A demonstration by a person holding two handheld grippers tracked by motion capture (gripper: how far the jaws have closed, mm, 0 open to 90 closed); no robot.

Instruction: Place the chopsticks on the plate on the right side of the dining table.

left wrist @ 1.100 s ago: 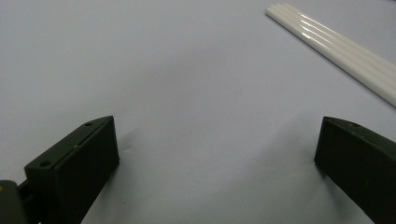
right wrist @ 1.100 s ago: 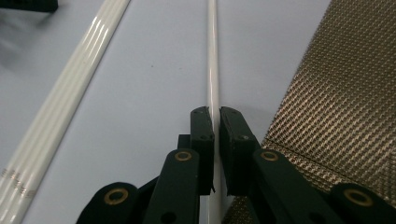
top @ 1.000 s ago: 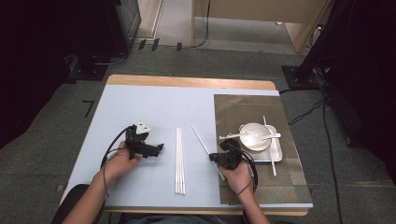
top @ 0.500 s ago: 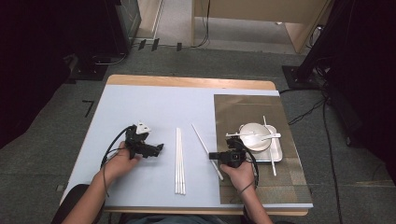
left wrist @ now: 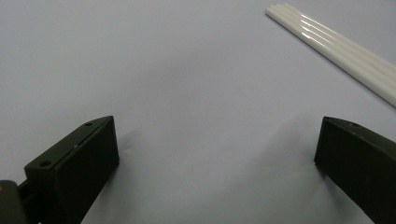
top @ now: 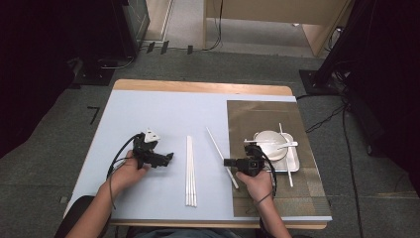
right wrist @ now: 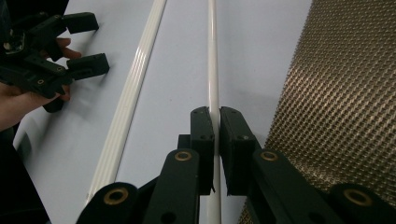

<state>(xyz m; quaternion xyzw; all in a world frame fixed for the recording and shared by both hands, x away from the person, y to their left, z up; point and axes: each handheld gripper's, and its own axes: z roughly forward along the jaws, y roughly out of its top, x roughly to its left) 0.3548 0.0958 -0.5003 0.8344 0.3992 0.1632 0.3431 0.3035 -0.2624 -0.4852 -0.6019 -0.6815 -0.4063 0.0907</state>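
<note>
So right now I've got the right gripper (right wrist: pixel 215 116) clamped on the lone white chopstick (right wrist: pixel 212 60) lying just left of the mat (top: pixel 267 119), left gripper (left wrist: pixel 215 154) gaping idle, and that stick looks light, stiff and slippery, so a near-middle pinch feels safest.

Two black jaws of the left gripper (left wrist: pixel 217 154) standing wide apart at the bottom corners, nothing between them. Beneath and beyond, plain pale blue tabletop (left wrist: pixel 187 84). At upper right, a bundle of white sticks (left wrist: pixel 336 44) lying side by side, running diagonally off the right edge, well clear of both jaws.
</note>
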